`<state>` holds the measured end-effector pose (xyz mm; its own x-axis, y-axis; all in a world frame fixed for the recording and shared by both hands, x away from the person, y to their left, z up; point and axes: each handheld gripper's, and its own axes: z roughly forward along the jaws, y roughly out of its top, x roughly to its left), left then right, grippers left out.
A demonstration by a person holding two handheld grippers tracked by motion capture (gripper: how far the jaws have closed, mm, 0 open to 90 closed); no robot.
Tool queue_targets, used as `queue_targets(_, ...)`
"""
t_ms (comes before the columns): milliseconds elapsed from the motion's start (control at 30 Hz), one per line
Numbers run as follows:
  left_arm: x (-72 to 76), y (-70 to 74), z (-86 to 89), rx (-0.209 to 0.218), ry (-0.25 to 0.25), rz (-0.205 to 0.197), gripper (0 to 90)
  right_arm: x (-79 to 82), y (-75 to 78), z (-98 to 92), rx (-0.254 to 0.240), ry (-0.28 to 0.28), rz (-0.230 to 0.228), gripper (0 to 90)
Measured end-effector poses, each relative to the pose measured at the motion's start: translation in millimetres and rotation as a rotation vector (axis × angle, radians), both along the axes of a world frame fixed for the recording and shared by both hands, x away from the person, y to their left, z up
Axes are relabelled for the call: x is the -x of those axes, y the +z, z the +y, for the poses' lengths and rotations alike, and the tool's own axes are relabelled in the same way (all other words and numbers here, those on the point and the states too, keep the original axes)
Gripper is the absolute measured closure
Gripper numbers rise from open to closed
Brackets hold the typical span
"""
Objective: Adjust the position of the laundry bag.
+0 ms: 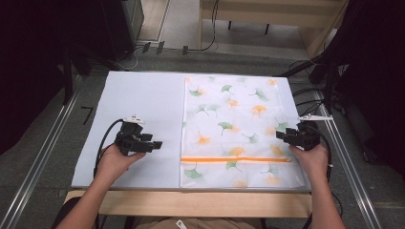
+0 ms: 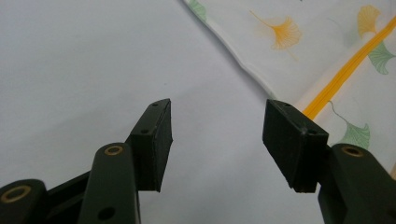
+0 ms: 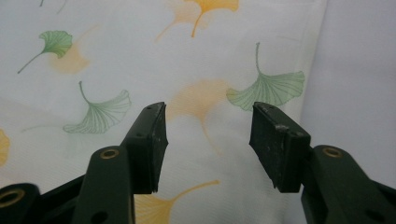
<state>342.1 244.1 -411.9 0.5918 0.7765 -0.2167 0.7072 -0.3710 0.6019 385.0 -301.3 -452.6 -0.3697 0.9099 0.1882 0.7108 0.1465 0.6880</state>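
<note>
A white cloth bag [image 1: 234,129] printed with green and orange ginkgo leaves lies flat on the right half of the table. An orange zipper [image 1: 236,159] crosses it near the front edge. My left gripper [image 1: 155,144] hovers open over the bare mat, just left of the bag's left edge [image 2: 243,65], with nothing between its jaws. In the left gripper view the zipper's end [image 2: 327,95] lies just beyond the right jaw. My right gripper [image 1: 282,135] stands open over the bag's right side [image 3: 201,93], its jaws apart above the fabric and gripping nothing.
A pale blue-white mat [image 1: 138,119] covers the table top. The wooden table edge [image 1: 191,202] runs along the front. Metal rails [image 1: 43,157] flank the table. Cables [image 1: 143,50] lie on the floor behind.
</note>
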Motion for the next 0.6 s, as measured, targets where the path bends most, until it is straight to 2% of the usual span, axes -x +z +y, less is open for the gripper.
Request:
queue_targets(100, -0.2, -0.9, -6.2, -0.007, -0.018, 0.005, 43.9, 1.8, -0.7, -1.5, 0.011, -0.002, 0.002, 45.4)
queue_targets(267, -2.3, -3.3, -16.3, -0.008, -0.01, 0.019, 44.8, 3.9, -2.3, -4.3, 0.023, -0.007, -0.001, 44.7)
queue_targets(600, -1.5, -9.1, -37.3, -0.015, -0.065, 0.031, 45.4, 7.5, -3.7, -8.4, 0.029, -0.015, 0.001, 43.8)
